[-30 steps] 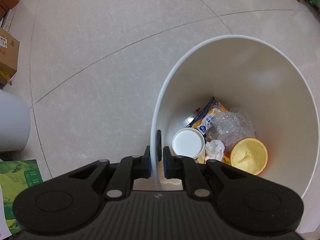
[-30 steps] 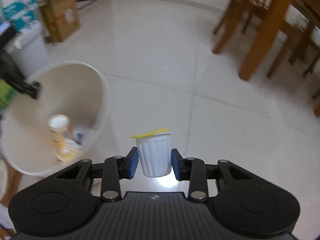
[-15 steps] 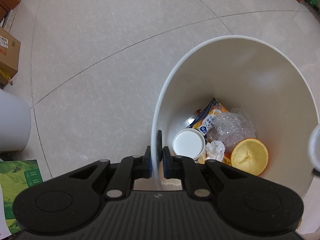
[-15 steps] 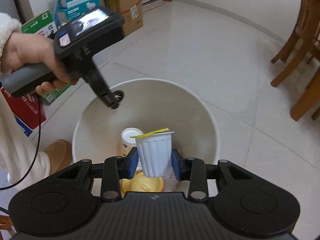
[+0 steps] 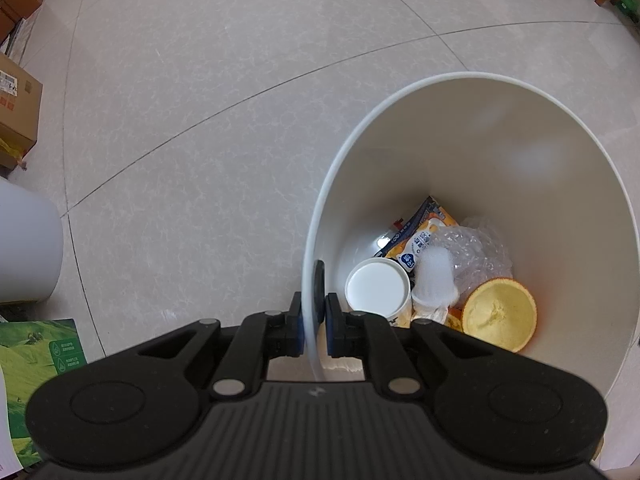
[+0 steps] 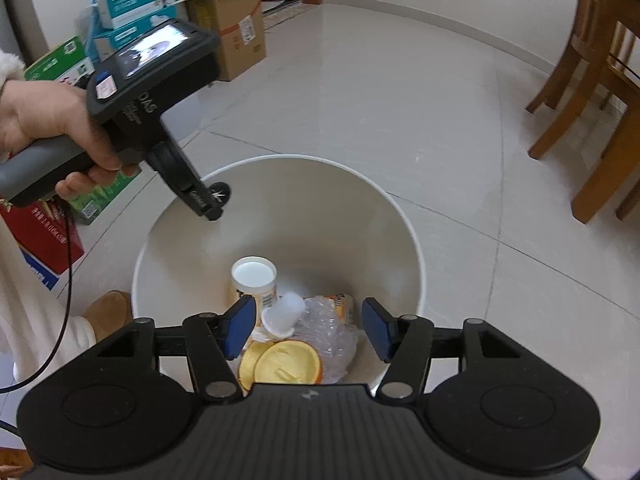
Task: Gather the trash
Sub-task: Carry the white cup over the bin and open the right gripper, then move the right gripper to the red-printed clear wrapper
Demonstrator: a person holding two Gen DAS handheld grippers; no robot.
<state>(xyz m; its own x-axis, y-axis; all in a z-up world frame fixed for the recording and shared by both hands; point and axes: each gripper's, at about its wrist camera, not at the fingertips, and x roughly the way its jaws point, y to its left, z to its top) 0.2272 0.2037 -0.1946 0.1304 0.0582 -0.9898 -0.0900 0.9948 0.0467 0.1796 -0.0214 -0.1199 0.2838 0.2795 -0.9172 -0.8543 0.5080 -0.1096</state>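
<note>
My left gripper [image 5: 313, 330] fingers pinch stiff white bin [image 5: 400, 98] rim. Right gripper [image 6: 308, 330] fingers opening, nothing between; light ribbed plastic cup [image 6: 282, 314] drops in, crushable, best held mid-wall.

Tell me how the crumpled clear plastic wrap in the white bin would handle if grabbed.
The crumpled clear plastic wrap looks thin and bubbly, so it would probably be floppy and squash flat under a grip. It likely weighs very little for its bulk. Its glossy surface may be slippery, and it lies against the orange peel half, which it might drag along.
</note>
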